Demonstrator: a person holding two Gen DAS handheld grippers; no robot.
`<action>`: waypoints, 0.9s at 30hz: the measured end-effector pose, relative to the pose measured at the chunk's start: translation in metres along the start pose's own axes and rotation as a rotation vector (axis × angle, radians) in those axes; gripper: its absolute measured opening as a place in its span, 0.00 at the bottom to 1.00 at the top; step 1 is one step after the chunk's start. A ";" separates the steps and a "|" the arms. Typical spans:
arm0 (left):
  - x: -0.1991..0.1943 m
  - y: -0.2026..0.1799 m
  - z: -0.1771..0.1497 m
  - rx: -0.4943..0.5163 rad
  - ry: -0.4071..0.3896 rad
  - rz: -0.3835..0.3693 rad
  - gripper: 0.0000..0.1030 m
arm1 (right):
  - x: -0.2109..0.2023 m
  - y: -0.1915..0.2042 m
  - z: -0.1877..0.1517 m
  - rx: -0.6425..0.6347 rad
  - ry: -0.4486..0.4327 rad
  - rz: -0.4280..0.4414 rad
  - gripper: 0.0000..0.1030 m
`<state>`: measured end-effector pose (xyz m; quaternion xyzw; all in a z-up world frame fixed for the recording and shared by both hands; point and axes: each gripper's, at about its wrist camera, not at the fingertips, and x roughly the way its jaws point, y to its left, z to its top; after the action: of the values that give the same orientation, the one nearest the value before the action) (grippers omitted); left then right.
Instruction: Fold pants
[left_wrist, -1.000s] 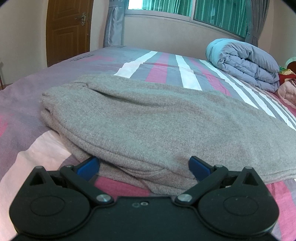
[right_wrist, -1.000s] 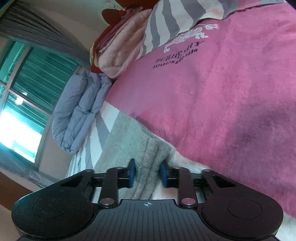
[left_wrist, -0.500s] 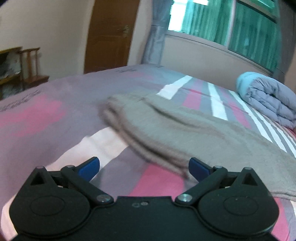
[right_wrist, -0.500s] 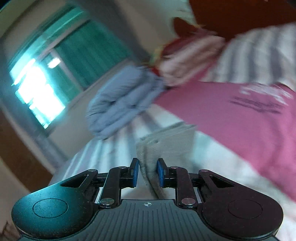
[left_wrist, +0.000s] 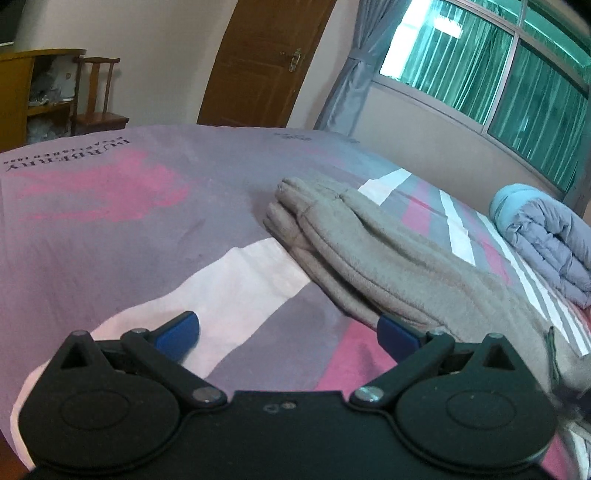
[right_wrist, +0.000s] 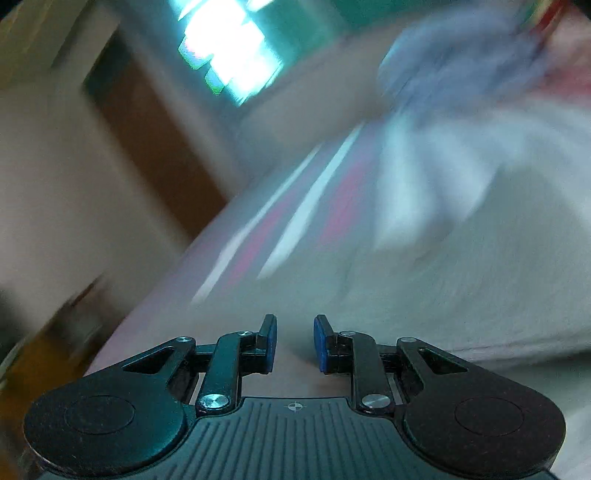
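Observation:
The grey pants (left_wrist: 369, 258) lie folded lengthwise across the bed, with one end pointing towards the door. My left gripper (left_wrist: 287, 330) hovers open just in front of them, over the sheet, with its right fingertip (left_wrist: 397, 332) at the fabric's near edge. Nothing is between its fingers. At the lower right of the left wrist view, the pants' other end (left_wrist: 565, 362) rises off the bed, blurred. The right wrist view is heavily smeared by motion. In it my right gripper (right_wrist: 295, 343) keeps a narrow gap on grey cloth, and the pants (right_wrist: 480, 288) spread out to its right.
The striped pink, grey and white bedsheet (left_wrist: 110, 229) covers the bed. A folded blue-grey quilt (left_wrist: 543, 236) lies at the far right under the window. A brown door (left_wrist: 266, 62) and a wooden chair (left_wrist: 96, 99) stand beyond the bed's far side.
My left gripper pulled back and swung left, so the pants now sit to its right. My right gripper swept fast across the bed with the pants' end and rolled; its view went from quilt to door.

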<state>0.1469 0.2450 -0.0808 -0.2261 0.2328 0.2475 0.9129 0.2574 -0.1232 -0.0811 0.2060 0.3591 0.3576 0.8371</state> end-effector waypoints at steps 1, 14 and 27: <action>0.000 -0.001 -0.001 0.004 0.002 -0.004 0.94 | 0.021 0.004 -0.014 0.010 0.105 0.022 0.22; 0.002 -0.002 -0.004 0.004 0.009 -0.016 0.94 | -0.024 0.023 -0.017 -0.179 -0.119 -0.170 0.53; 0.003 -0.006 -0.004 0.035 0.024 -0.004 0.94 | -0.066 -0.028 -0.012 0.176 -0.196 -0.194 0.53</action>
<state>0.1514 0.2399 -0.0839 -0.2133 0.2477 0.2389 0.9144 0.2289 -0.1903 -0.0758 0.2769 0.3240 0.2205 0.8773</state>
